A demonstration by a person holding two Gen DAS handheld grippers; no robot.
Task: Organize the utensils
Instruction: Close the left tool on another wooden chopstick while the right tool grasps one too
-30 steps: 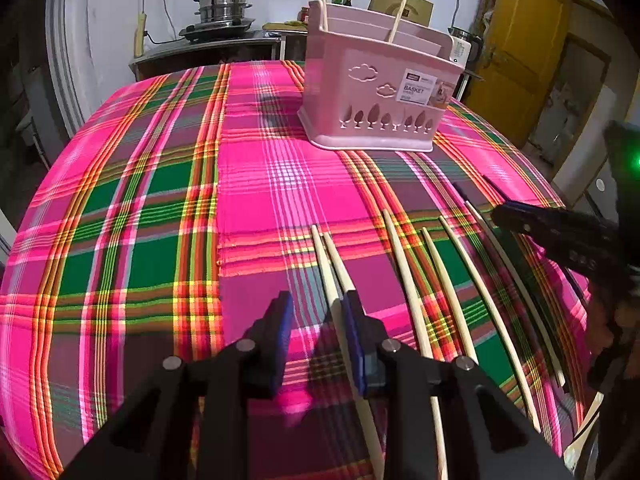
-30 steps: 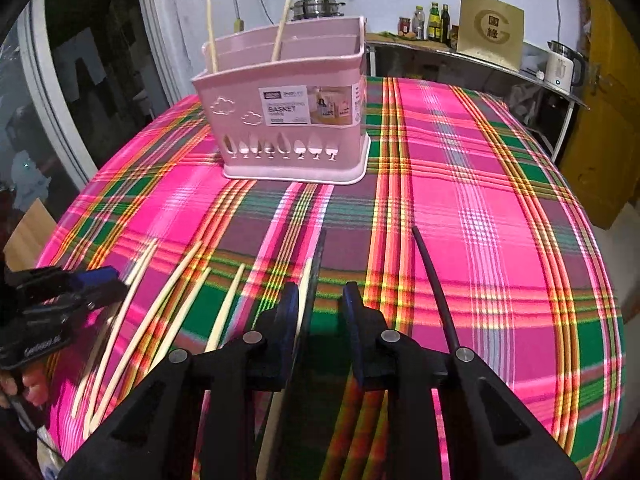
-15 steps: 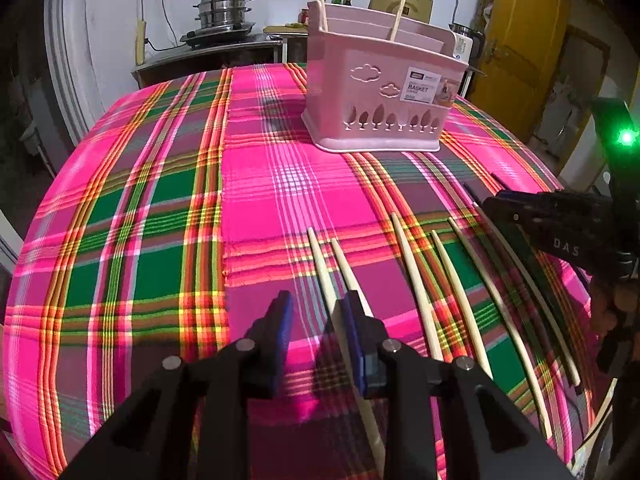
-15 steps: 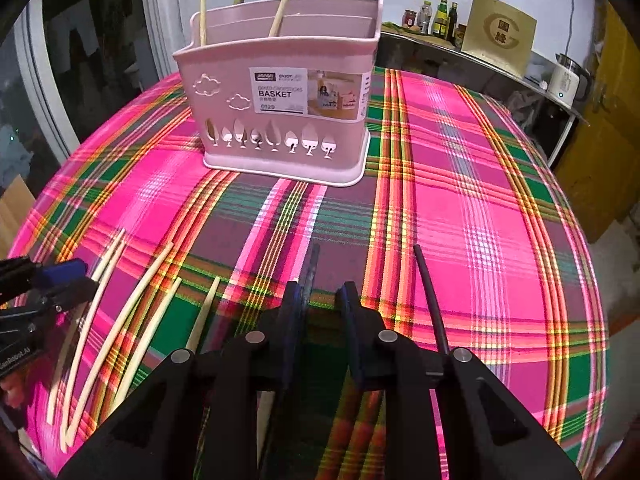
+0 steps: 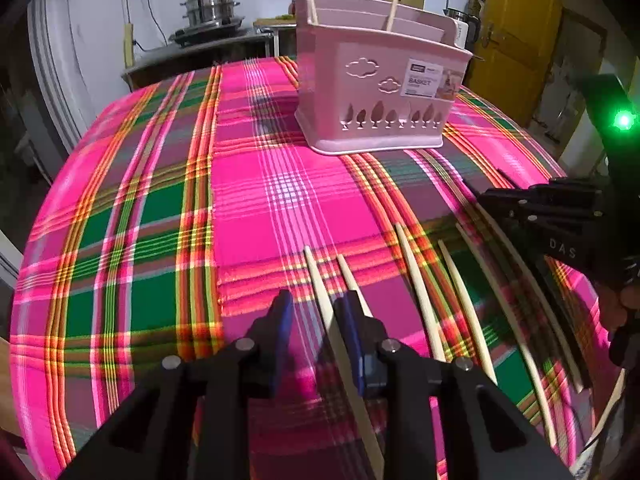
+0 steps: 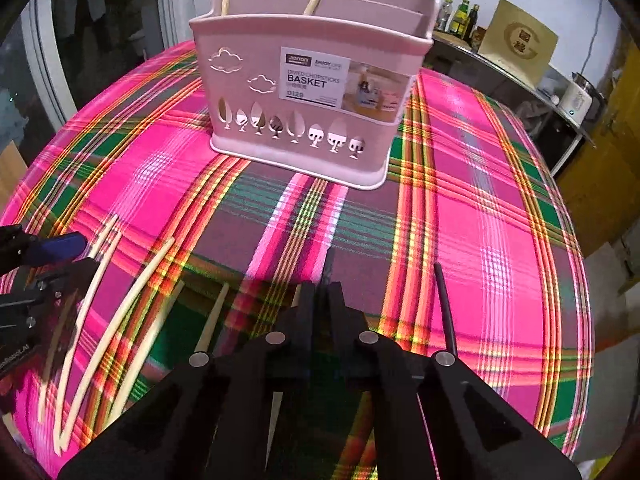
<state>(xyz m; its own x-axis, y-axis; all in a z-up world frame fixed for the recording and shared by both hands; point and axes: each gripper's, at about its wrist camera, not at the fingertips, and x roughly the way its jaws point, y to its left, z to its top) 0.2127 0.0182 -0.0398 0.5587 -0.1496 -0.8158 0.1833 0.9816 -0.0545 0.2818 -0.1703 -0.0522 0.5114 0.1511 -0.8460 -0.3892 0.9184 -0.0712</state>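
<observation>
Two views. Left wrist: plaid cloth [image 5: 140, 208] covers the table, pink basket [image 5: 376, 92] at far side holding two chopsticks, steamer pots [image 5: 210, 4] and yellow door [image 5: 516, 36] behind. Left gripper [image 5: 314, 320] has been narrowing, jaws apart, pale chopstick [image 5: 320, 292] between them, pads not pressing. Right wrist: right gripper [image 6: 322, 300] just clamped on dark chopstick [image 6: 329, 264]; bottles [image 6: 460, 16] on the shelf behind.
</observation>
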